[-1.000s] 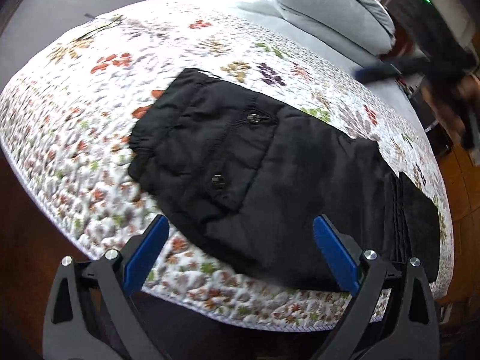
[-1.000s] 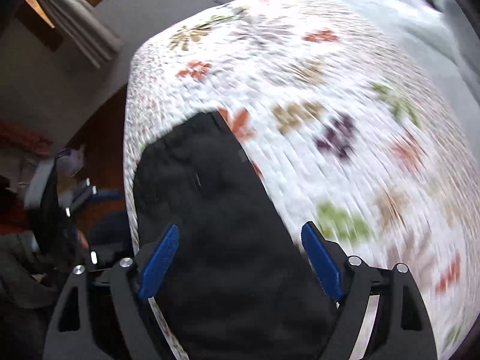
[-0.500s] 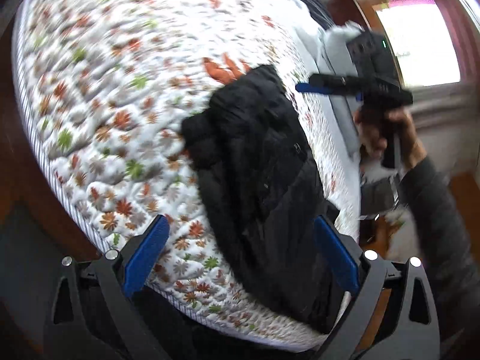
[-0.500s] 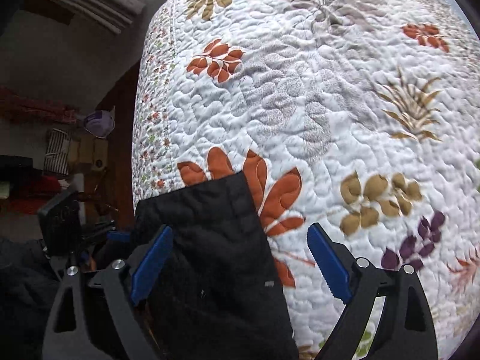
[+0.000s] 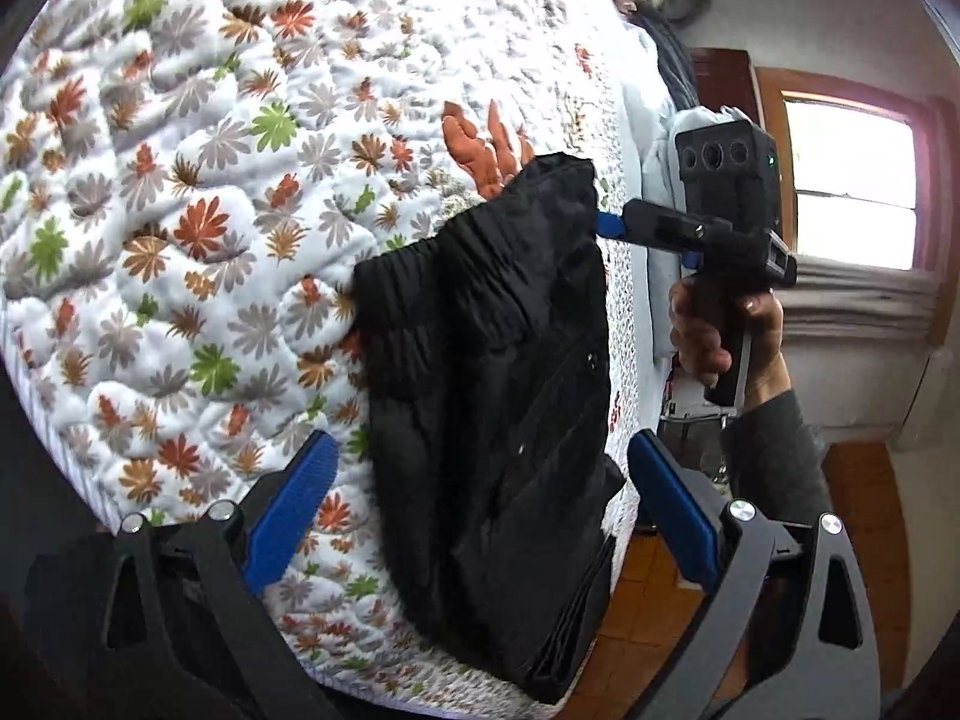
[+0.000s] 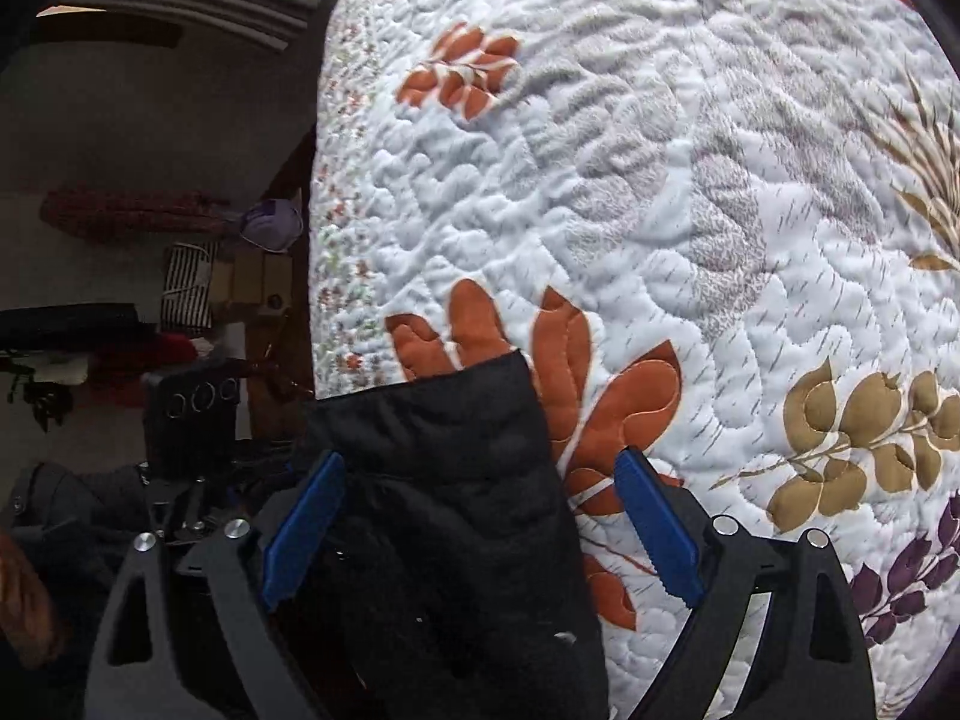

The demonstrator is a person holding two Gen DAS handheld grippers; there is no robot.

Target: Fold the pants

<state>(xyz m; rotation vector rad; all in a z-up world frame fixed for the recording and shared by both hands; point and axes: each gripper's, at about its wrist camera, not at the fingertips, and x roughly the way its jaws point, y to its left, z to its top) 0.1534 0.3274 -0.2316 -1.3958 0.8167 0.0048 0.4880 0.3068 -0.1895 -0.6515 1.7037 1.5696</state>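
Observation:
Black padded pants lie folded in a long strip on a floral quilt, near the bed's edge. My left gripper is open, its blue pads on either side of the strip's near end. My right gripper is open over the far end of the pants, with the corner of the fabric between its pads. In the left wrist view the right gripper shows at the far end, held in a hand.
The white quilt with orange, brown and purple leaves spreads wide beyond the pants. Pillows and a window stand to the right. Wooden floor lies below the bed edge. Clutter and boxes sit beside the bed.
Both grippers have swung round and moved in close to opposite ends of the pants. The right gripper dropped low over the far corner. Both stay open.

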